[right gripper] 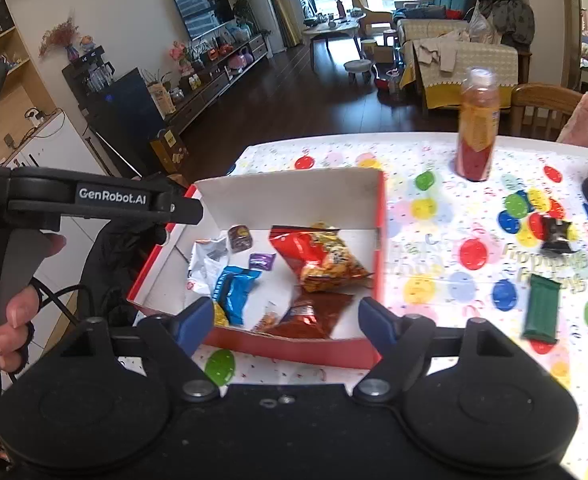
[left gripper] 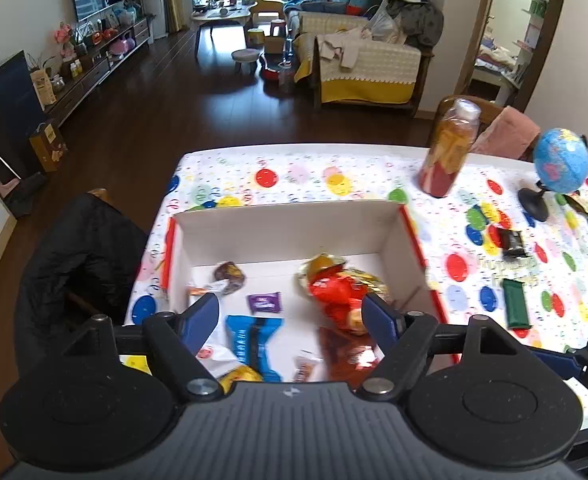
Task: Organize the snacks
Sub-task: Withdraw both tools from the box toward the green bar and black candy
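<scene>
Red chip bags (right gripper: 322,256) fill our box (right gripper: 294,192) mid-frame; we hold both hand-held grippers (left gripper: 289,314) (right gripper: 285,318) wide apart, grasping nothing.

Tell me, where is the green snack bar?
The green snack bar lies on the spotty tablecloth, outside the red box and to its right. A small dark wrapped snack sits just beyond it, nearer the globe.

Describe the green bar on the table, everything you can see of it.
The green bar is a long, flat, dark green wrapped snack with crimped ends, slightly blurred. It lies flat on the dotted tablecloth, to the right of the red box, apart from it. Nothing touches it; a dark wrapper lies beyond it.
</scene>
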Demonstrator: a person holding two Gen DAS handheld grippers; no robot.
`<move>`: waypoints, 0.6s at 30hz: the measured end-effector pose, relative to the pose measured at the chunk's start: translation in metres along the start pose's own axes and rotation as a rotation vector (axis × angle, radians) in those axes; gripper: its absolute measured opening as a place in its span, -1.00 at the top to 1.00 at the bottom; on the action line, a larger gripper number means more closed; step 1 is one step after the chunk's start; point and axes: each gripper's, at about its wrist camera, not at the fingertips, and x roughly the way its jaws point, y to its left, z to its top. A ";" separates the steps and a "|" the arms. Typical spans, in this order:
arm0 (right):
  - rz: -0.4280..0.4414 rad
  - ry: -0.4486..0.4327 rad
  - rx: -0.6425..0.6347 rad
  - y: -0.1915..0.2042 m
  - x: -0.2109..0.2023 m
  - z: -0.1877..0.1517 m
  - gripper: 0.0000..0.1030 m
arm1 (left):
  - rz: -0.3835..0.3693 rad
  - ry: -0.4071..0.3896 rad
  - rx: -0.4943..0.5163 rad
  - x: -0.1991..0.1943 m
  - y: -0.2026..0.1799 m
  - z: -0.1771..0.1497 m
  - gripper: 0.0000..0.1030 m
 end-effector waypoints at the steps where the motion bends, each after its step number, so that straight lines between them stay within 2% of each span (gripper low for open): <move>1: -0.005 -0.006 0.001 -0.004 -0.005 -0.001 -0.60 | -0.003 -0.004 0.003 -0.002 -0.006 -0.001 -0.52; 4: -0.023 -0.022 0.002 -0.021 -0.018 -0.005 -0.63 | -0.010 -0.020 0.014 -0.006 -0.026 -0.006 -0.55; 7: -0.032 -0.029 0.019 -0.041 -0.030 -0.008 -0.69 | -0.029 -0.025 0.029 -0.008 -0.048 -0.011 -0.67; 18: -0.094 -0.020 0.077 -0.127 -0.064 -0.024 -0.99 | -0.069 -0.003 0.059 0.003 -0.133 -0.022 -0.68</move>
